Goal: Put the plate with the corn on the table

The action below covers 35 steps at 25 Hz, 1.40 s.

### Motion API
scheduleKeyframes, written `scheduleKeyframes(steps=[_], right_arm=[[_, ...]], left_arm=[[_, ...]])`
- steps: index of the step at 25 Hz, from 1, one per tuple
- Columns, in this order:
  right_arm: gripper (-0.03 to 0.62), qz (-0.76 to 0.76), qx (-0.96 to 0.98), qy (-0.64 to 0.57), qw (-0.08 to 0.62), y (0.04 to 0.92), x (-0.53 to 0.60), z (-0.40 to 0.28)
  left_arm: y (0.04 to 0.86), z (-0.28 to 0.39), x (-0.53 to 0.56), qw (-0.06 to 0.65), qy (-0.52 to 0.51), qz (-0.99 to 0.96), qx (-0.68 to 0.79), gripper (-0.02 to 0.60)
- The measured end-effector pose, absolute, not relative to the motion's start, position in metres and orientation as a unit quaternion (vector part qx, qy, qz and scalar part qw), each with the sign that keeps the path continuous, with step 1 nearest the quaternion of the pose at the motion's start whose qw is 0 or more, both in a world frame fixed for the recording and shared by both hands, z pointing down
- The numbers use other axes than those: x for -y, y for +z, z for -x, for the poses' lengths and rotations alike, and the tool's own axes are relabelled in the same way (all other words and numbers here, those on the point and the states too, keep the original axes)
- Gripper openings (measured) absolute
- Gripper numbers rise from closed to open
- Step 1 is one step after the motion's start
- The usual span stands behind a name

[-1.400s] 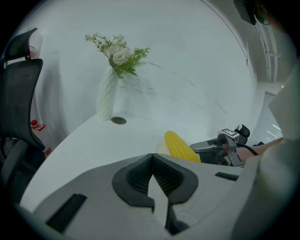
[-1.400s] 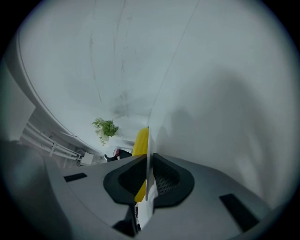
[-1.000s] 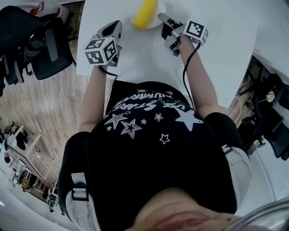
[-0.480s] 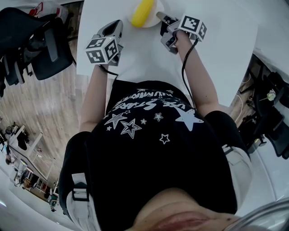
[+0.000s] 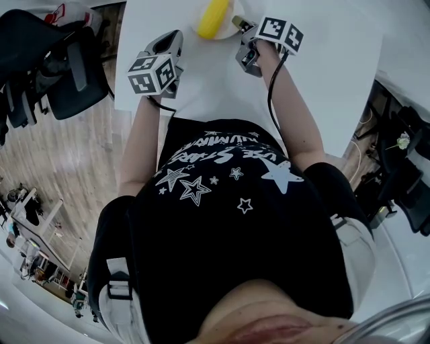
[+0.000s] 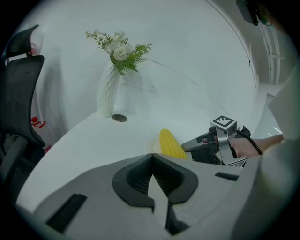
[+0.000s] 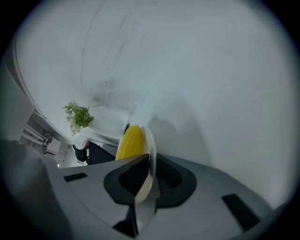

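Two grippers show in the head view, and only one has moved. At the upper left, the left gripper hangs over the table where it was a second ago. Its jaws are pressed together on nothing, so it takes no part in the carry.

At the top centre, the corn and its plate have slid up toward the frame's top edge, farther from the person and deeper over the table. Part of the corn is now cut off by that edge.

At the upper right, the right gripper has travelled up with them. The right gripper view shows the plate's near rim between its jaws with the pads on it, and those jaws are now opening slightly. I judge that the plate is at or near its spot and the release is starting. No view shows for sure whether the plate's base already rests on the table.

The plate is thin, pale and shallow, nearly the table's own colour. The corn is one bright yellow cob lying lengthwise across it, away from the pinched rim.
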State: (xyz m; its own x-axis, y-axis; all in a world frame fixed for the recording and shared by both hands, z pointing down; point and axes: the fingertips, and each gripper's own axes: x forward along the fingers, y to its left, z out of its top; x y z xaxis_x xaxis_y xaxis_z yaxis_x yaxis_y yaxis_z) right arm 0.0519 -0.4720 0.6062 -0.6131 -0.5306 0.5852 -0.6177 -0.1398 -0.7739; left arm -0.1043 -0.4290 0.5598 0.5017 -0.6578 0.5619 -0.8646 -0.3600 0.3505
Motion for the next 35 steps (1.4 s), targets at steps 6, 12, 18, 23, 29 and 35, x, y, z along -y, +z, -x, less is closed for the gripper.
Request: scheduleKeyframes(steps=[6, 12, 18, 23, 29, 35], right_arm=[[0.052, -0.451, 0.682, 0.567, 0.098, 0.603, 0.468, -0.050], [0.107, -0.450, 0.698, 0.538, 0.144, 0.603, 0.464, -0.047], [0.163, -0.455, 0.702, 0.522, 0.167, 0.600, 0.462, -0.052], [0.170, -0.451, 0.703, 0.523, 0.168, 0.597, 0.458, -0.056], [0.170, -0.456, 0.709, 0.510, 0.170, 0.589, 0.453, -0.061], [0.169, -0.461, 0.722, 0.488, 0.168, 0.569, 0.440, -0.072]], left_arm=[[0.554, 0.106, 0.425, 0.313, 0.159, -0.808, 0.473, 0.006], [0.551, 0.106, 0.421, 0.313, 0.153, -0.809, 0.473, 0.006], [0.544, 0.106, 0.415, 0.310, 0.148, -0.810, 0.476, 0.006], [0.539, 0.107, 0.412, 0.308, 0.144, -0.810, 0.478, 0.006], [0.532, 0.107, 0.407, 0.305, 0.136, -0.811, 0.480, 0.006], [0.519, 0.100, 0.396, 0.295, 0.130, -0.817, 0.478, 0.006]])
